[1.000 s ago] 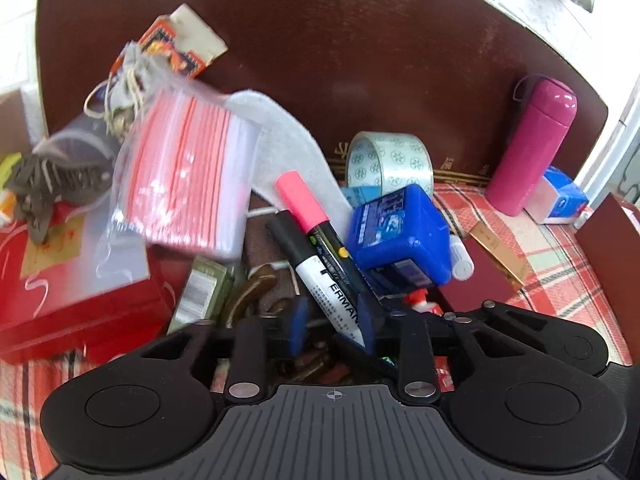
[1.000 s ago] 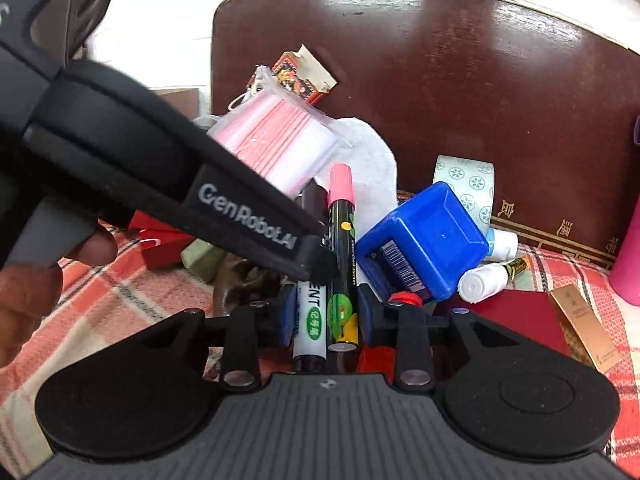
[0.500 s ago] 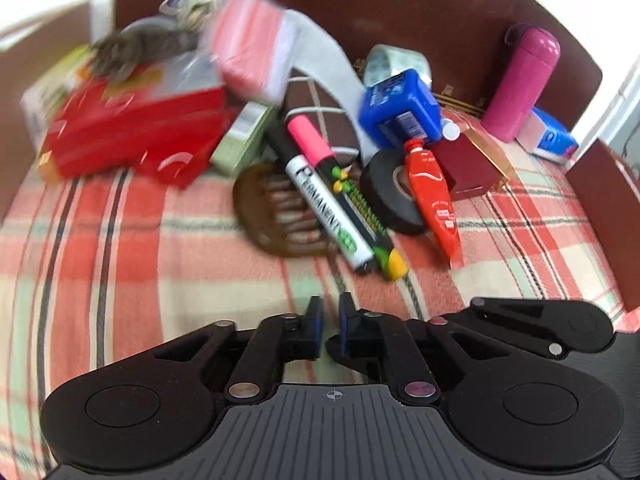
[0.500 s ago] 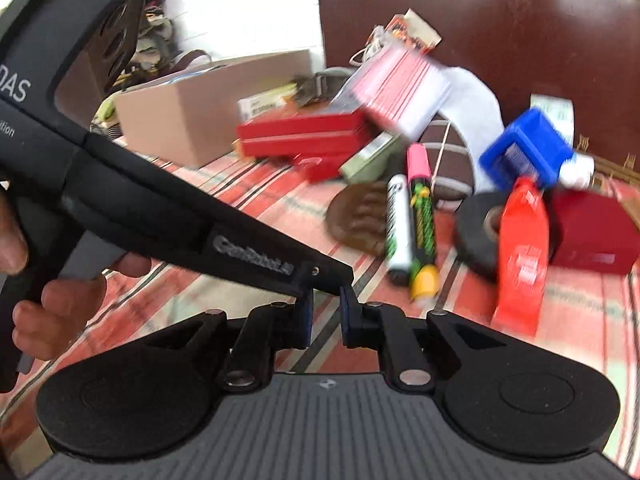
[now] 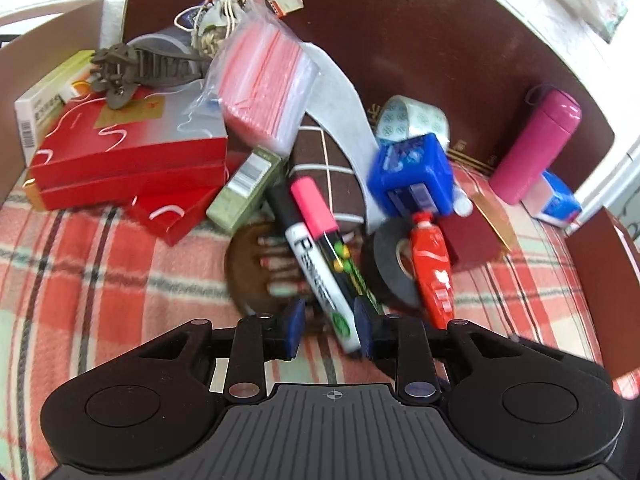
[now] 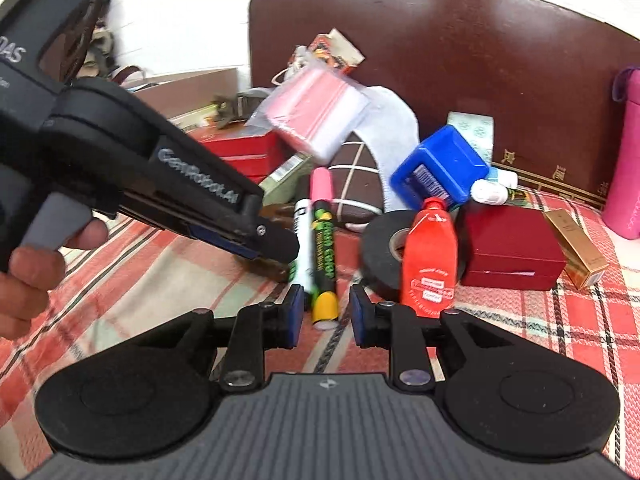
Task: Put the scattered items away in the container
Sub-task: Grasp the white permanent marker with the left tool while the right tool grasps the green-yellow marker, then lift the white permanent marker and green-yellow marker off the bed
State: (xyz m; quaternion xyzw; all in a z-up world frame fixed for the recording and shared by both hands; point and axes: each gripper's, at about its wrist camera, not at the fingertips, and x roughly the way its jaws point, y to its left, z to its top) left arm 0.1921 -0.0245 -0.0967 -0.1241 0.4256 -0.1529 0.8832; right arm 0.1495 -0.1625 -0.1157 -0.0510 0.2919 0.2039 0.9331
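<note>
A: Lying where, the two markers?
B: On the plaid cloth [image 6: 520, 320]; white marker [image 5: 320, 276] end between the left tongs [image 5: 328, 330], spread and just opening; pink-capped marker [image 6: 323, 248] end between the right tongs [image 6: 323, 314], also spread and just opening.

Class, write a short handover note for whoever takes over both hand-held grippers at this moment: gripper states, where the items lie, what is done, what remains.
Left gripper: jaws open, just been opening; the white marker ends between them, ungripped.
Right gripper: jaws open, just been opening; the pink-capped marker ends between them, ungripped.
Items: markers, black tape roll, red tube, blue bottle and red boxes lie on the plaid cloth; cardboard box, probably the container, back left.
Done: nothing visibly packed.
Left: everything, probably markers first.
</note>
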